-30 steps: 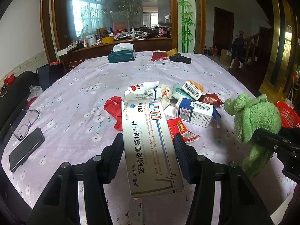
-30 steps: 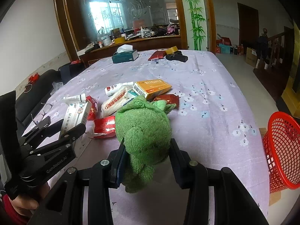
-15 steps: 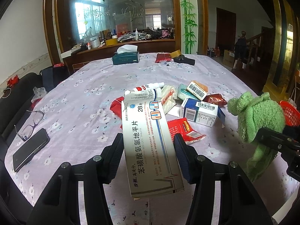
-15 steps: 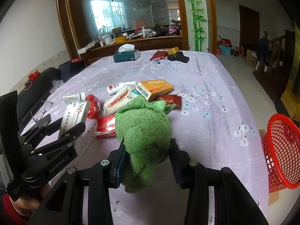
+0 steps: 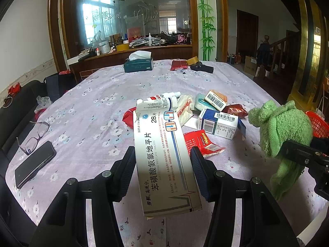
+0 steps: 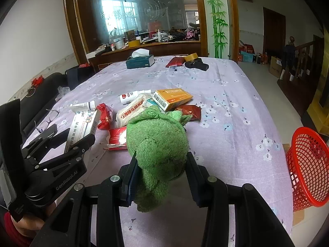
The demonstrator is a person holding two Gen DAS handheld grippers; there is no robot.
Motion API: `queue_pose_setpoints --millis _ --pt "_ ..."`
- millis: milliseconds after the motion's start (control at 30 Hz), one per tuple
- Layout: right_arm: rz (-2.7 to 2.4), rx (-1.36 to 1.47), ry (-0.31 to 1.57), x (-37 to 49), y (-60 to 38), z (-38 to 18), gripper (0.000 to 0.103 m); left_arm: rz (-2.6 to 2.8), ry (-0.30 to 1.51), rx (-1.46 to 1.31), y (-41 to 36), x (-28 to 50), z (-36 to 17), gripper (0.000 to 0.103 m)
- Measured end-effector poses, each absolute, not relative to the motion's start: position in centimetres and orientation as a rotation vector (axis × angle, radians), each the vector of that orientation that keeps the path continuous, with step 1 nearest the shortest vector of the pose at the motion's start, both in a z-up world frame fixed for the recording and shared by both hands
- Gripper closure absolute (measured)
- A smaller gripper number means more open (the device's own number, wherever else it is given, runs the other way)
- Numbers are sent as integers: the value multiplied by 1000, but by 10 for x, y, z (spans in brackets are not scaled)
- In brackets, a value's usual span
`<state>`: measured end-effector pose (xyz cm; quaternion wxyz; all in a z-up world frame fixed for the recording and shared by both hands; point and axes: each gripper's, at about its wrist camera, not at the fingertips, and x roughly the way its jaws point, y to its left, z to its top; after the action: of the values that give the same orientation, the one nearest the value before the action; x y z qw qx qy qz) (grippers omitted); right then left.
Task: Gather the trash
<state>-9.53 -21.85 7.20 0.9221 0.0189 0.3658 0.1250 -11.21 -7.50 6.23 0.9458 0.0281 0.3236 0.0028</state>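
Left gripper (image 5: 162, 164) clamped on a long white medicine box (image 5: 164, 160), held up off the table near its front edge. Could slide out if tilted further, since smooth cardboard and only the sides pinched. Rest of the trash pile (image 5: 205, 115) sitting mid-table. Over on the right view: right gripper (image 6: 160, 164) squeezing a fluffy green cloth (image 6: 158, 144), scrunched and floppy. Red basket (image 6: 308, 168) down past the table's right edge, easy to miss.
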Motion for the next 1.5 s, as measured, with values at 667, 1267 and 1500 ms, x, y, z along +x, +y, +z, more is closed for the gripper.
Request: queue_pose_setpoints --millis 667,1267,1500 --pt "255 37 752 -97 -218 74 57 15 639 64 -72 -118 71 50" --pt "253 35 752 -99 -217 75 57 32 622 79 -74 -122 73 50" --pt "245 43 743 -100 -221 78 57 -13 630 73 -80 -122 74 50"
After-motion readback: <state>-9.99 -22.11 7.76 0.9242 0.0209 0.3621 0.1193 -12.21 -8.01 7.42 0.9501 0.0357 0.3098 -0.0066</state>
